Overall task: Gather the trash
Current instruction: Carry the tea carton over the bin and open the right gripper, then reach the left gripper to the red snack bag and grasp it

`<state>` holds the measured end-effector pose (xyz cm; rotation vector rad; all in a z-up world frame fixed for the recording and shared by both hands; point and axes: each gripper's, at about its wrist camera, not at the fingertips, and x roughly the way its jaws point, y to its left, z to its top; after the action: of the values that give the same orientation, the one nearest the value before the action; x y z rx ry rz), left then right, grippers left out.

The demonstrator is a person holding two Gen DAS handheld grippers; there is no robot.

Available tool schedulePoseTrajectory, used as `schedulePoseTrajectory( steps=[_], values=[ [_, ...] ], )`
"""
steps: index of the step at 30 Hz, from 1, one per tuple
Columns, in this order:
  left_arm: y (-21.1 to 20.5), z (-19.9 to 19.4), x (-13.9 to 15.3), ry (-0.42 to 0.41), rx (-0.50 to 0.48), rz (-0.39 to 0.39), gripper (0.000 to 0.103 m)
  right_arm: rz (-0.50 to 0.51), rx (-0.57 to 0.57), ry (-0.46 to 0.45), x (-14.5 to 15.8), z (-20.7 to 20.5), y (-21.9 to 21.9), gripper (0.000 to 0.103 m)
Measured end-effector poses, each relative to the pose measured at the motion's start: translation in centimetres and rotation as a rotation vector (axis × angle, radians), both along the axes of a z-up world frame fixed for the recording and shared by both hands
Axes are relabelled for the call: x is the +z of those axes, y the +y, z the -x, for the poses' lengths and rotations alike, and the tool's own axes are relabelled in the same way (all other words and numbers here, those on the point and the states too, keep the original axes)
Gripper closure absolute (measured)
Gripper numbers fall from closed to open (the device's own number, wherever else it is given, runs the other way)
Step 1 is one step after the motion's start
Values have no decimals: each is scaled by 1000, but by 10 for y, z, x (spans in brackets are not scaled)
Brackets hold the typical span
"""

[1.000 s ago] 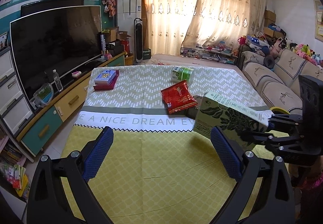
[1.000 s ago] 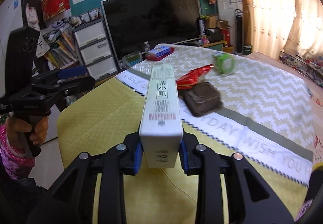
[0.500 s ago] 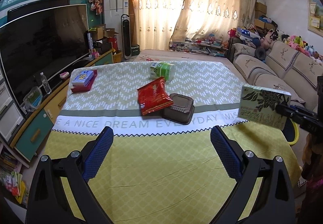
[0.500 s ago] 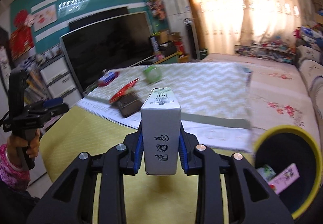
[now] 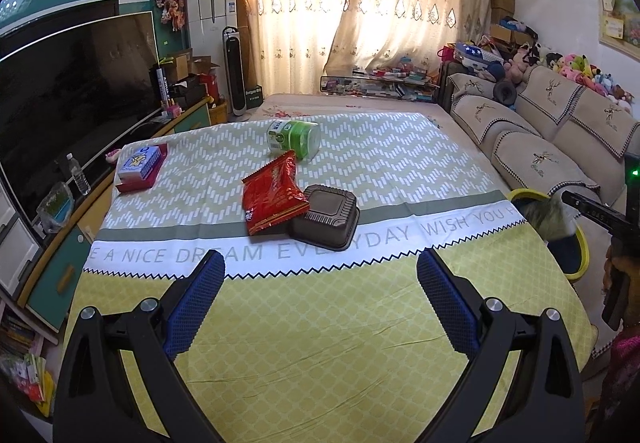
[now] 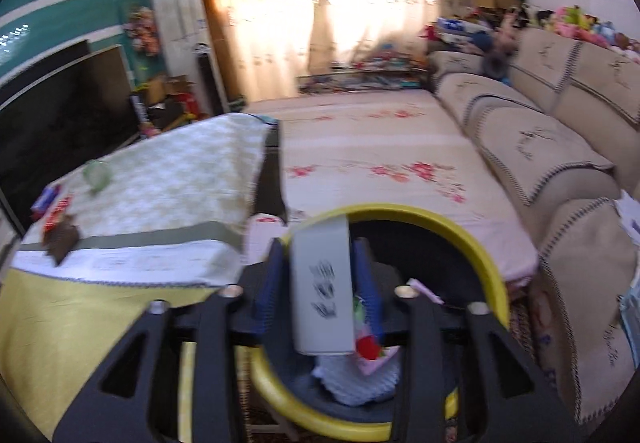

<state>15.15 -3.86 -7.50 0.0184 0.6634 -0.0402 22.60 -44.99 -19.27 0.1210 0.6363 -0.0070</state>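
One carton (image 6: 322, 291) sat clamped between the right gripper (image 6: 320, 283) pads, poised over the yellow-rimmed bin (image 6: 486, 267), which already held scraps. Best practice, I judged: centre it over the mouth, then let go cleanly. Left gripper (image 5: 320, 299) hung spread wide and empty over the table (image 5: 320, 343); red snack bag (image 5: 274, 195), brown tray (image 5: 326, 217) and green can (image 5: 294, 139) waited at twelve o'clock.

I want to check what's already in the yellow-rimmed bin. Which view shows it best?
The right wrist view: it looks down into the bin, at the wrappers inside. The left wrist view catches only part of its rim past the table edge.
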Motion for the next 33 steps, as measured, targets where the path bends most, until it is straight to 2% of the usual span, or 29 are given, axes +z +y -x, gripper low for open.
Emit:
schedulePoseTrajectory(
  steps=[1, 5, 11, 15, 23, 28, 33],
  values=[
    [0, -2, -1, 3, -1, -2, 8, 7, -13, -5, -2, 1, -2, 52],
    [0, -7, -5, 13, -1, -9, 8, -28, -19, -64, 6, 8, 6, 52],
    [3, -29, -13, 45, 12, -16, 8, -148, 50, -208, 33, 29, 42, 51],
    [9, -54, -17, 67, 20, -13, 8, -130, 97, -280, 38, 38, 77, 48],
    [31, -120, -26, 156, 30, 65, 8, -109, 121, -271, 33, 34, 100, 43],
    [47, -156, -30, 195, 76, 74, 24, -66, 124, -249, 32, 32, 110, 42],
    [54, -187, -49, 281, 92, 78, 33, -31, 131, -240, 32, 30, 117, 39]
  ],
)
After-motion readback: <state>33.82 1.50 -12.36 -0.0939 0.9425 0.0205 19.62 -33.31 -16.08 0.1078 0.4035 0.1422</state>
